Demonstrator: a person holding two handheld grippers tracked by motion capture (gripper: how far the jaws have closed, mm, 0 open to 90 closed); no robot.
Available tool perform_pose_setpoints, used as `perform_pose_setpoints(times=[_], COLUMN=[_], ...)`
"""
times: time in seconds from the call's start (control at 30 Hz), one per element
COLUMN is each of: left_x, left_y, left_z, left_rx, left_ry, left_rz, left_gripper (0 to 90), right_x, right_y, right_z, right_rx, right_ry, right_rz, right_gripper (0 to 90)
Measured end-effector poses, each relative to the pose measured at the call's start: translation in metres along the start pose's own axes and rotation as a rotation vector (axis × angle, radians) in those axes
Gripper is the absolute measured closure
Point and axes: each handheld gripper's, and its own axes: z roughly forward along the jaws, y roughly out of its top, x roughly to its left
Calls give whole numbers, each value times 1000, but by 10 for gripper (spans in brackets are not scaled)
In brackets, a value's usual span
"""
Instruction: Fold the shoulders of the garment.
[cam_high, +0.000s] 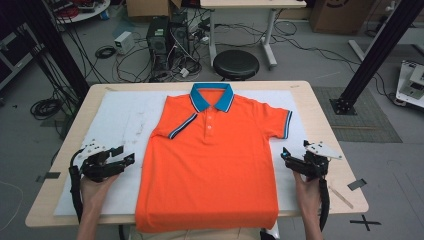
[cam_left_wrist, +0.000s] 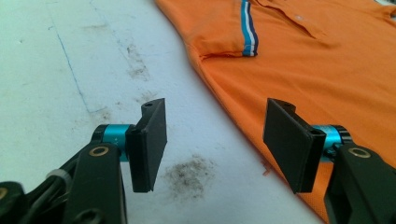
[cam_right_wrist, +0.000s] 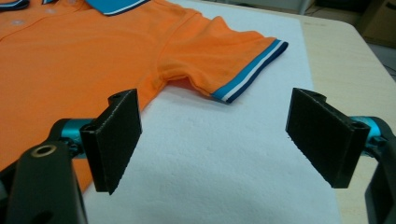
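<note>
Orange polo shirt (cam_high: 212, 165) lies flat, front up, on the white mat (cam_high: 125, 125) in the middle of the table (cam_high: 320, 107), its blue collar (cam_high: 212, 96) at the far edge and its hem hanging over the near edge towards you. To its left, you hold the left gripper (cam_high: 125, 156) low over the mat, your forearm coming straight in from the near edge and the jaws pointing right towards the shirt's side seam; they stand wide apart with nothing between them, just beside the cloth. On the shirt's other side, your right gripper (cam_high: 286, 155) sits at the same level, aimed left and slightly away from you, jaws likewise spread wide and empty, near the striped sleeve cuff (cam_right_wrist: 250, 74).
</note>
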Motion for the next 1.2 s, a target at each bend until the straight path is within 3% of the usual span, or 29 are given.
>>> perform_pose_setpoints(times=[0.27, 0.37, 0.47, 0.5, 0.53, 0.57, 0.6, 0.63, 0.67, 0.7, 0.8, 0.83, 0.87, 0.97, 1.13, 1.2], left_x=[2, 4, 3, 2, 2, 1, 1, 2, 2, 2, 2, 2, 2, 2, 2, 2], left_y=[0, 0, 0, 0, 0, 0, 0, 0, 0, -1, 0, 0, 0, 0, 0, 0], left_z=[-3, -2, -2, -1, -1, -1, -1, -1, -1, -1, -1, -1, -1, -1, -1, -1], left_rx=[-16, -6, -2, -3, -3, 2, 2, 0, 0, -1, 5, 3, 3, 6, 6, 13], left_ry=[-11, -13, -12, -11, -13, -9, -9, -8, -8, -11, -12, -12, -12, -11, -15, -14], left_rz=[-17, -35, -25, -22, -15, -11, -11, -14, -14, -23, -25, -28, -28, -22, -27, -35], left_gripper=[401, 403, 403, 406, 406, 407, 407, 407, 408, 409, 413, 413, 413, 415, 418, 419], right_x=[-2, -9, -13, -17, -17, -23, -23, -31, -31, -39, -46, -50, -50, -51, -50, -49], right_y=[8, 21, 30, 40, 40, 50, 50, 58, 58, 65, 69, 71, 71, 73, 70, 69], right_z=[2, 8, 13, 19, 19, 29, 29, 41, 41, 52, 63, 74, 74, 92, 99, 102], right_rx=[22, 62, 90, 132, 132, 202, 202, 270, 270, 317, 348, 392, 392, 470, 482, 509], right_ry=[46, 90, 108, 112, 112, 135, 135, 153, 153, 143, 150, 171, 171, 170, 188, 179], right_rz=[19, 66, 76, 86, 86, 90, 90, 123, 123, 151, 159, 174, 174, 171, 196, 194], right_gripper=[232, 222, 222, 230, 230, 292, 292, 315, 315, 357, 351, 349, 349, 368, 373, 391])
